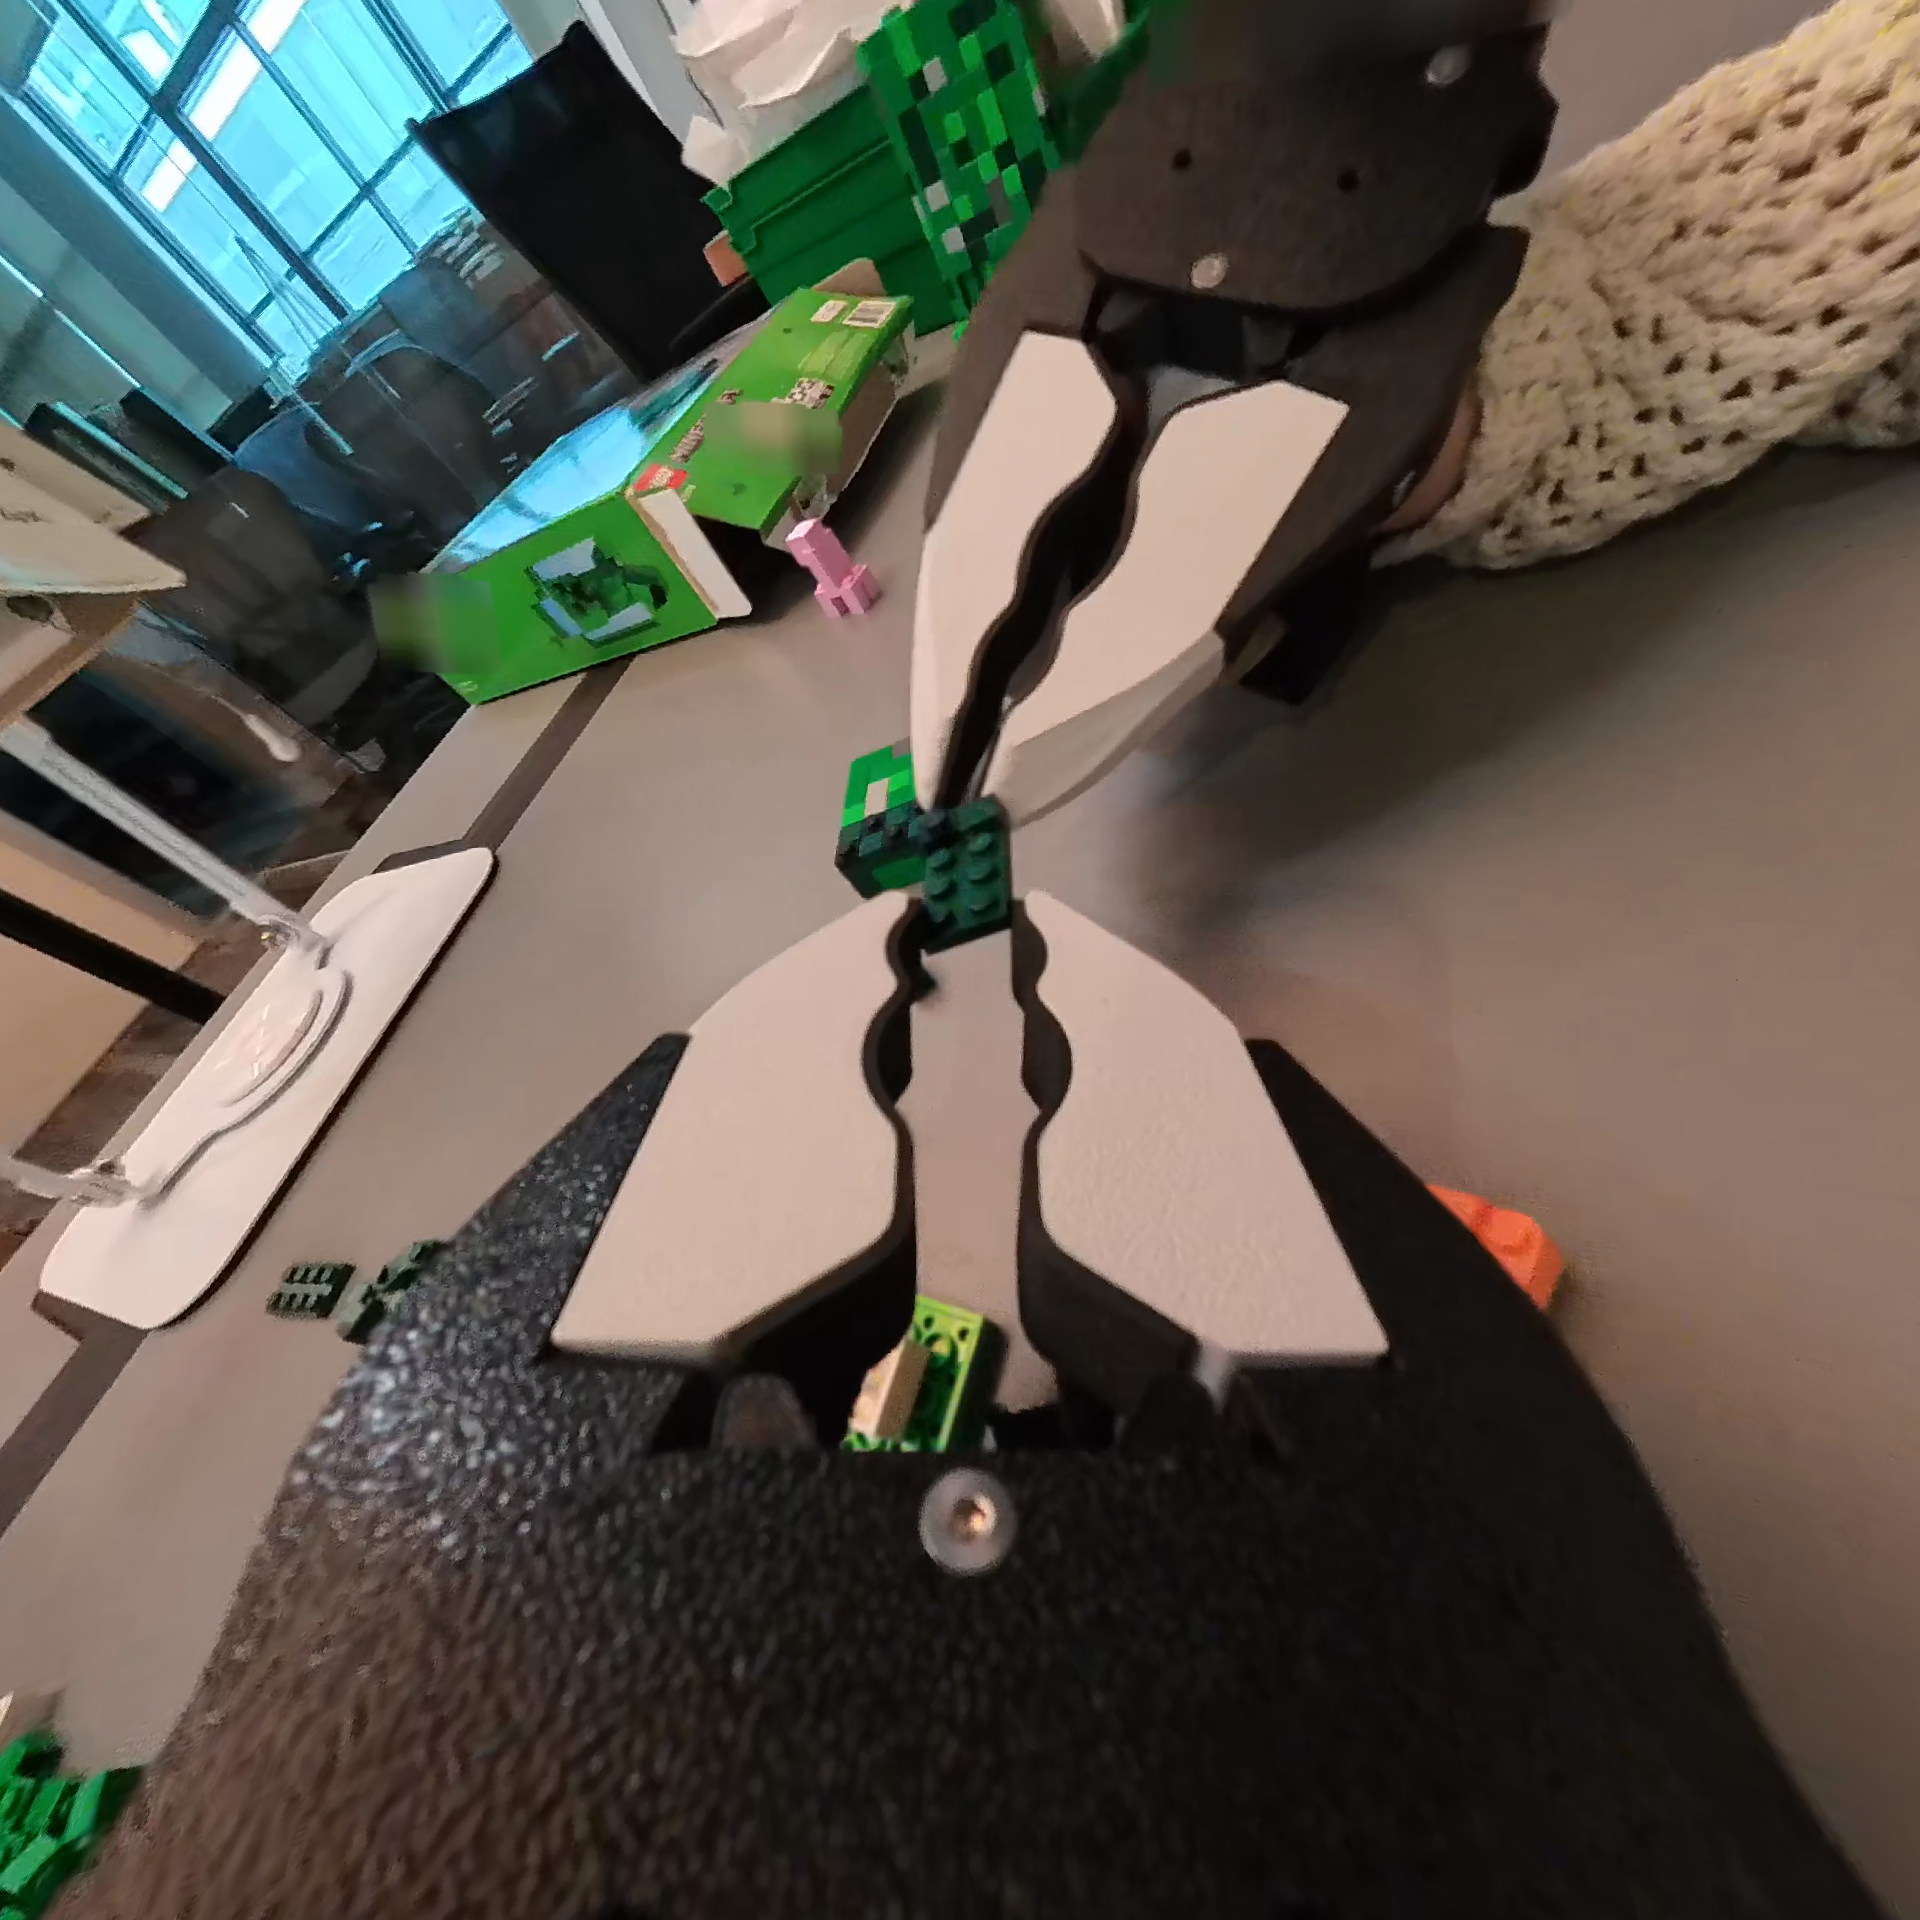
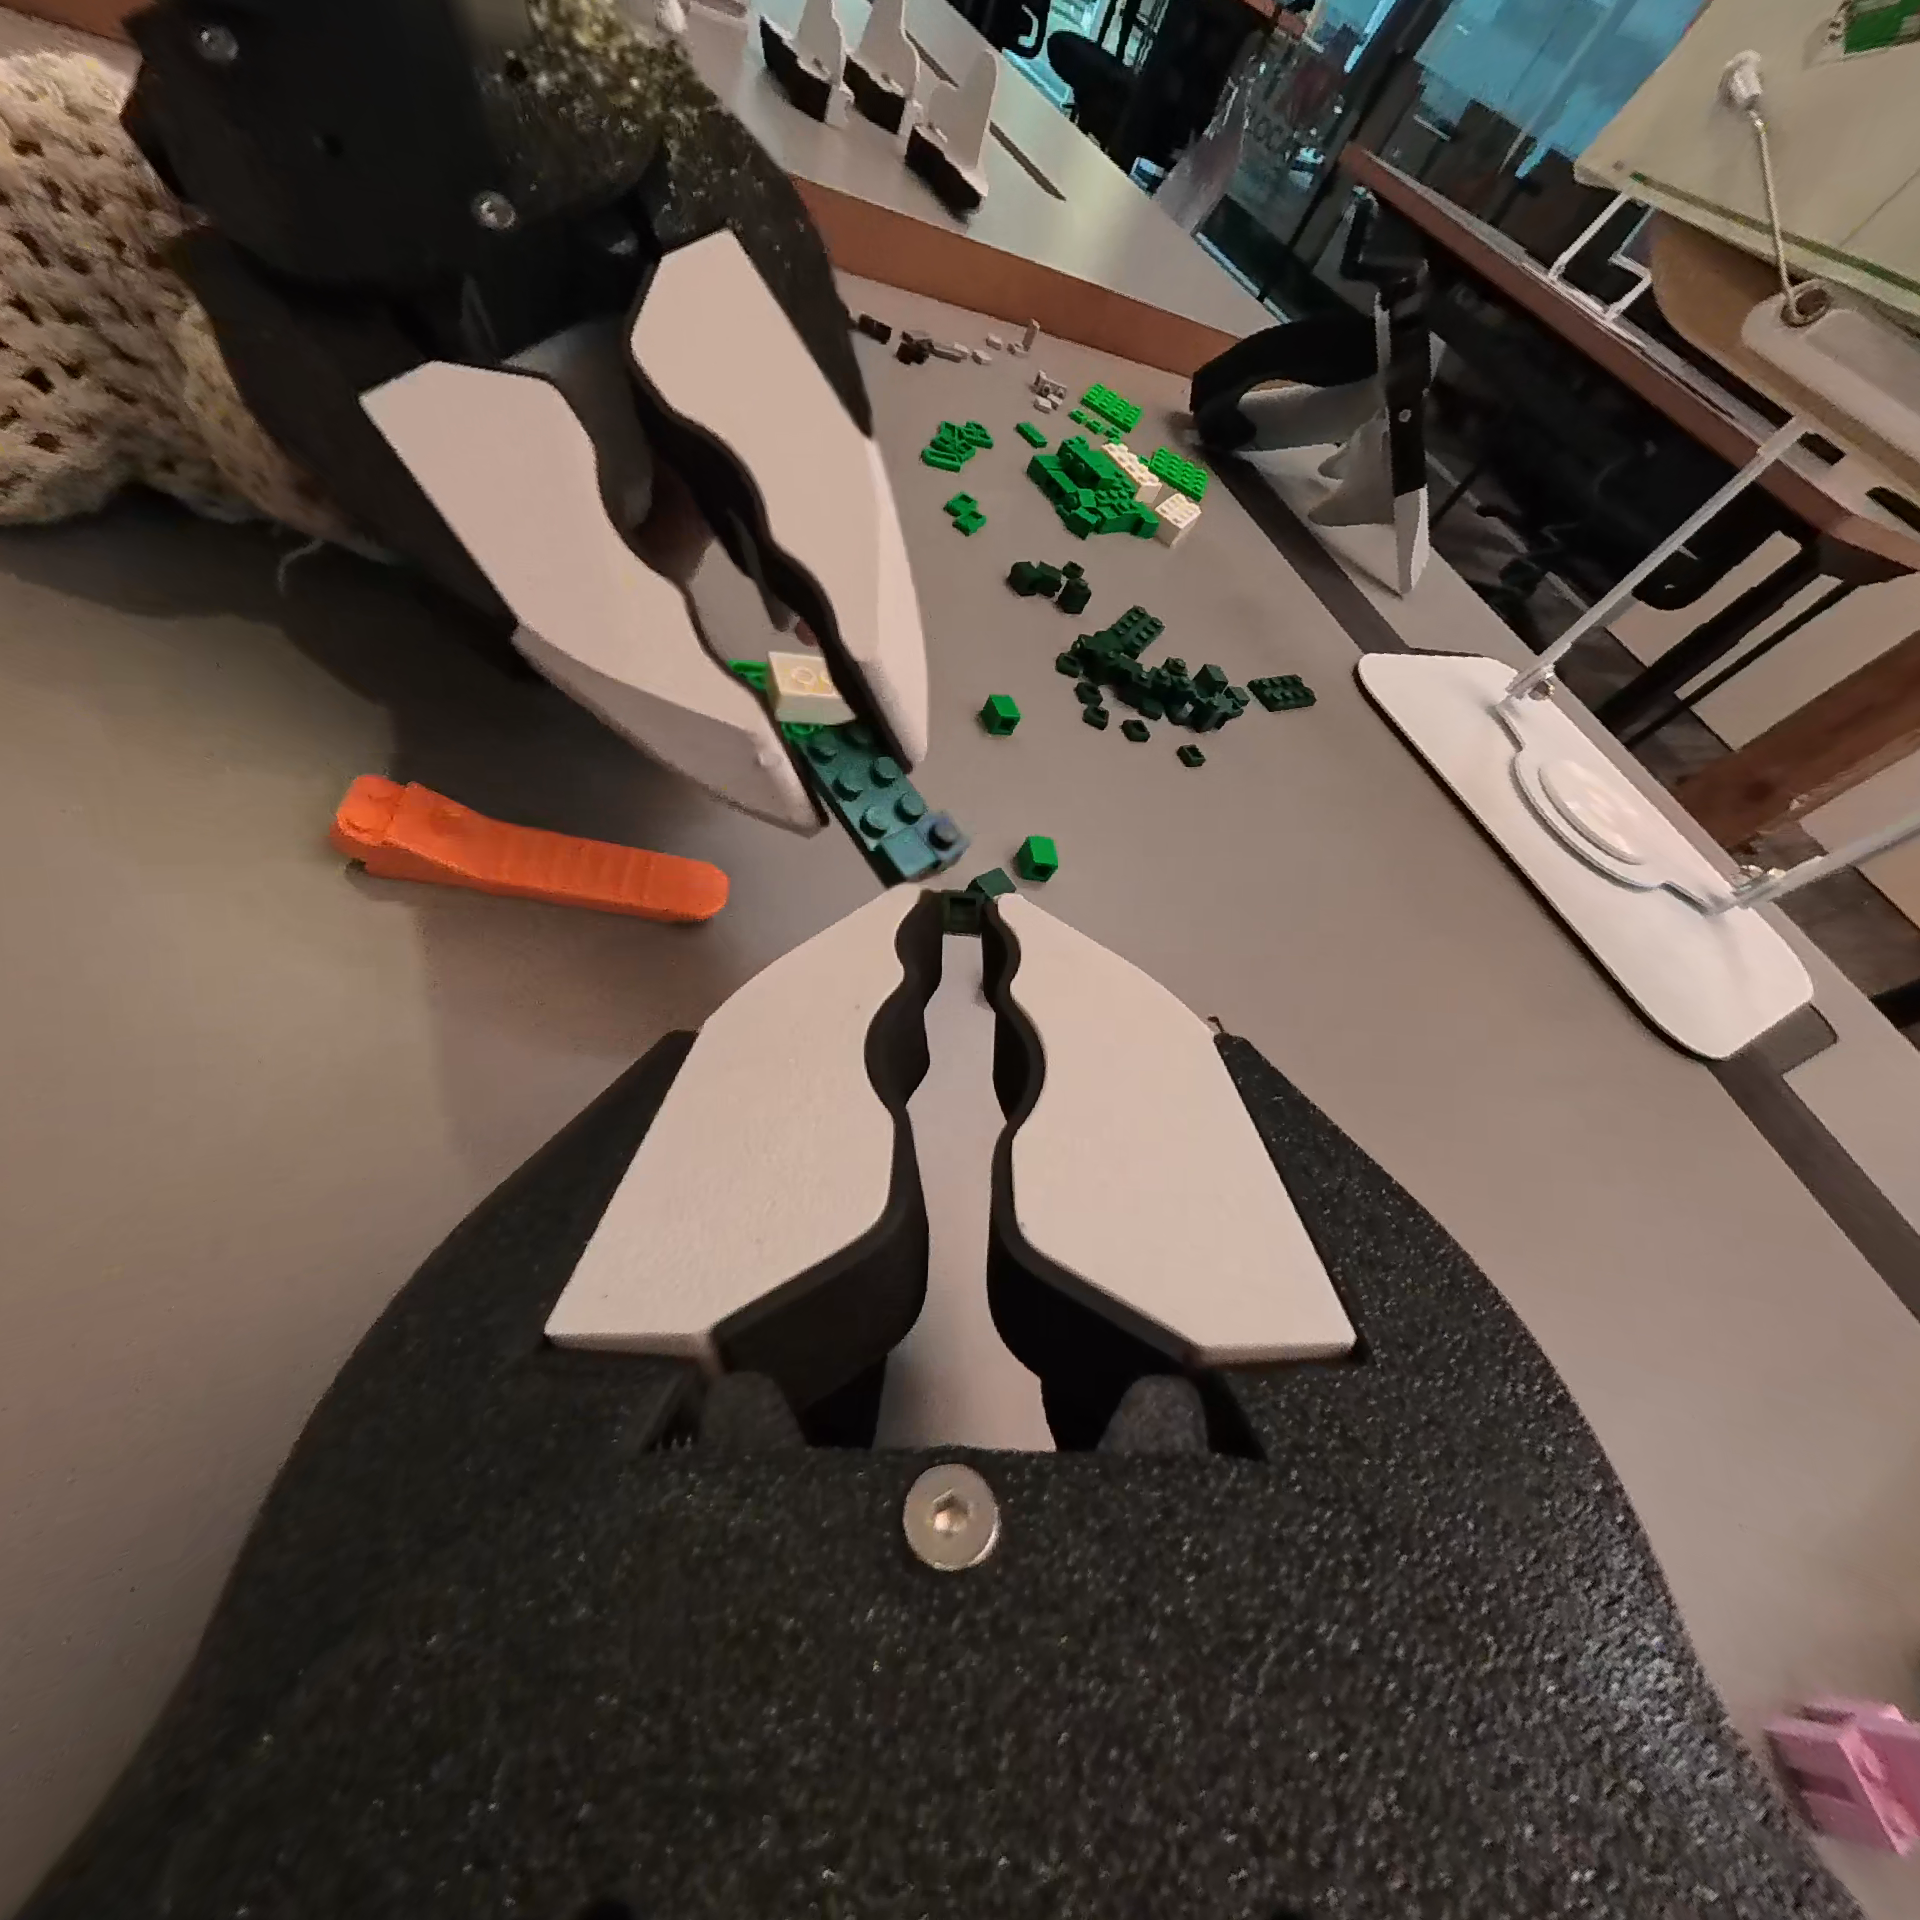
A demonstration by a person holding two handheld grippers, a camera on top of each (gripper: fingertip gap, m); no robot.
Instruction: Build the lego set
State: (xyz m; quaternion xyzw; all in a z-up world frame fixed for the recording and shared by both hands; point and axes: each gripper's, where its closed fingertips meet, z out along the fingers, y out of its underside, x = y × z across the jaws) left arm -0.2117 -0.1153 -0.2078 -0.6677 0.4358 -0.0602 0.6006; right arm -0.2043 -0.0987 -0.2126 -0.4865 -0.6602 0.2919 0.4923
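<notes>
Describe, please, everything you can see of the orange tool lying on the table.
The orange brick separator looks like matte moulded plastic: a long wedge, thick with round studs at its left end, thinning to a flat rounded tip. It lies flat on the grey table, beside the left gripper, and nothing touches it.

Dim, fisheye-warped (window daylight), blurred edges

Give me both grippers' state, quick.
Left gripper: shut on the dark green plate assembly.
Right gripper: shut on a small dark green brick.
</notes>
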